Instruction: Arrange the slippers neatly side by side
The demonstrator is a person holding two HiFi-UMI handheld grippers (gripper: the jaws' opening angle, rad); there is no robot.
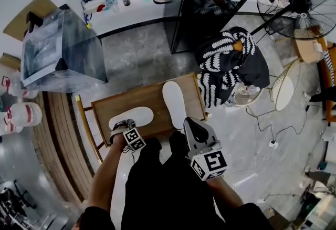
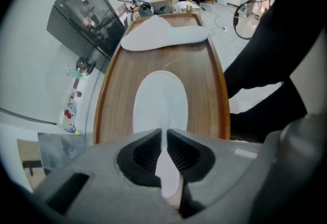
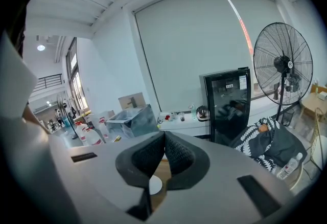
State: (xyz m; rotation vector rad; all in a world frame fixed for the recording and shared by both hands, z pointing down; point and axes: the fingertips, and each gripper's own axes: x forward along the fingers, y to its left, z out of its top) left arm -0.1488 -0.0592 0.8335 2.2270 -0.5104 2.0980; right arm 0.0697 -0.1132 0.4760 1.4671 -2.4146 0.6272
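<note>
Slippers, flat and white, are lying askew on the brown wooden surface (image 2: 204, 90); left tongs (image 2: 164, 132) are pinching the nearer slipper (image 2: 159, 103), right tongs (image 3: 164, 135) are hanging clenched, empty. Next: swinging it parallel beside the farther slipper (image 2: 163, 38).

Near white slipper (image 1: 131, 117) lies crosswise to far slipper (image 1: 174, 103).

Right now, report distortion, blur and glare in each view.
Head view: fisheye bends straight lines, sharp. Left gripper view: dark round corners, table sides bow, the near slipper softens at the jaws. Right gripper view: dark corners, a bright streak on the blind, a mosaic patch top left.
</note>
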